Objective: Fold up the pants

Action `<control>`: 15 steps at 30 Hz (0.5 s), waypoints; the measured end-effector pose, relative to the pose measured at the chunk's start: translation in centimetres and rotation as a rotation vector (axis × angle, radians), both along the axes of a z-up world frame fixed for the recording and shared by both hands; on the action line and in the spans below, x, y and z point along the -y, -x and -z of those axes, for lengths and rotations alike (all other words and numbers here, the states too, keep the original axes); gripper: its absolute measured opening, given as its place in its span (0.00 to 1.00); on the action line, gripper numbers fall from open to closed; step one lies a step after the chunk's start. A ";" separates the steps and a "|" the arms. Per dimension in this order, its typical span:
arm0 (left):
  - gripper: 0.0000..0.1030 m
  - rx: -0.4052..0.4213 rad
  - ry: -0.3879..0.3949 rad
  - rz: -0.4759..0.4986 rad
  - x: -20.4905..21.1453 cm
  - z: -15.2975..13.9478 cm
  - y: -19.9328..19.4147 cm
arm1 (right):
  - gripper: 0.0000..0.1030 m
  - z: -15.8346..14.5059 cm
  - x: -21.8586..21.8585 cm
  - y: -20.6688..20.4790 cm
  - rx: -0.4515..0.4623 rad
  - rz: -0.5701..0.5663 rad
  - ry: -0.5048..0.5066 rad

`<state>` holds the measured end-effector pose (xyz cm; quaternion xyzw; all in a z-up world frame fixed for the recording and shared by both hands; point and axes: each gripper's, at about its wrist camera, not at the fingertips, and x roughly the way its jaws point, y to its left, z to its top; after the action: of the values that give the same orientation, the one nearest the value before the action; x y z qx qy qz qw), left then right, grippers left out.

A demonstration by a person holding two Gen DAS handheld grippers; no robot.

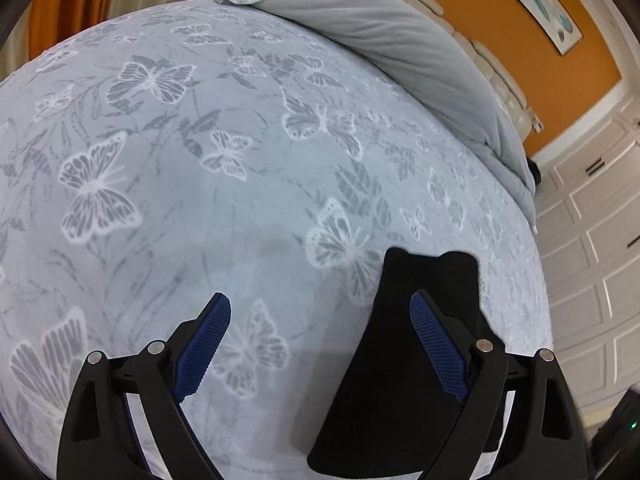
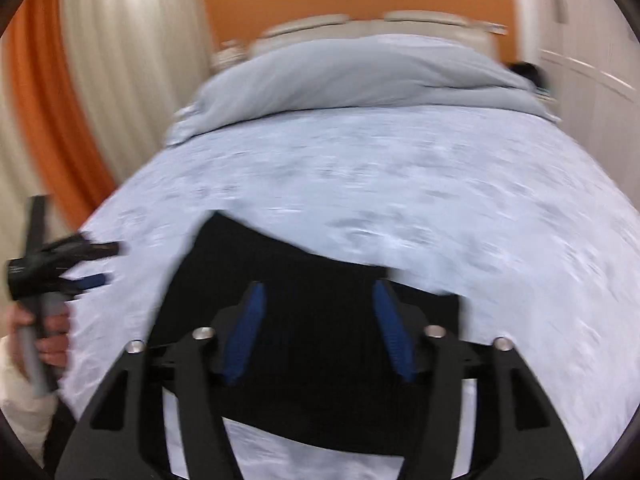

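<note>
Black pants lie folded into a compact flat shape on the bed near its front edge. They also show in the blurred right wrist view. My left gripper is open and empty above the bed, its right finger over the pants' left part. My right gripper is open and empty, hovering over the middle of the pants. The left gripper also shows at the left edge of the right wrist view, held by a hand, to the left of the pants.
The bed has a pale blue butterfly-print cover. A grey duvet is bunched at the headboard end. Orange wall, curtains on the left, white wardrobe doors on the right.
</note>
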<state>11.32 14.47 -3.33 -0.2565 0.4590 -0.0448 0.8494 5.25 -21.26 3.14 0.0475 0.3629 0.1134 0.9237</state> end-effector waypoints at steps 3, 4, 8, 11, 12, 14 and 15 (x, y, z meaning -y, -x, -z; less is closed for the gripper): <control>0.86 -0.024 -0.027 0.041 0.8 0.7 -0.1 | 0.56 2.0 0.0 -3.4 -0.077 0.081 0.110; 0.86 -0.033 -0.038 0.047 0.9 0.9 -0.1 | 0.58 3.1 0.8 -3.9 -0.110 0.117 0.102; 0.86 -0.060 -0.038 0.100 0.9 1.3 -0.3 | 0.60 9.7 5.1 -5.2 -0.316 0.142 -0.116; 0.86 -0.070 -0.041 0.102 0.5 1.4 -0.4 | 0.26 10.9 4.8 -4.9 -0.321 0.093 -0.228; 0.86 -0.071 -0.035 0.091 0.0 1.3 -0.4 | 0.22 10.0 4.2 -4.7 -0.310 0.092 -0.233; 0.86 -0.057 -0.016 0.058 -1.4 0.8 -0.1 | 0.15 7.3 2.3 -4.4 -0.268 0.038 -0.286; 0.86 -0.052 -0.014 0.042 -2.1 0.5 0.0 | 0.15 5.5 0.8 -4.6 -0.242 -0.003 -0.344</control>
<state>11.32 16.52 -3.87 -0.2422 0.4863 -0.0527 0.8379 9.84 -22.08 -2.34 0.2174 0.4467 0.1686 0.8513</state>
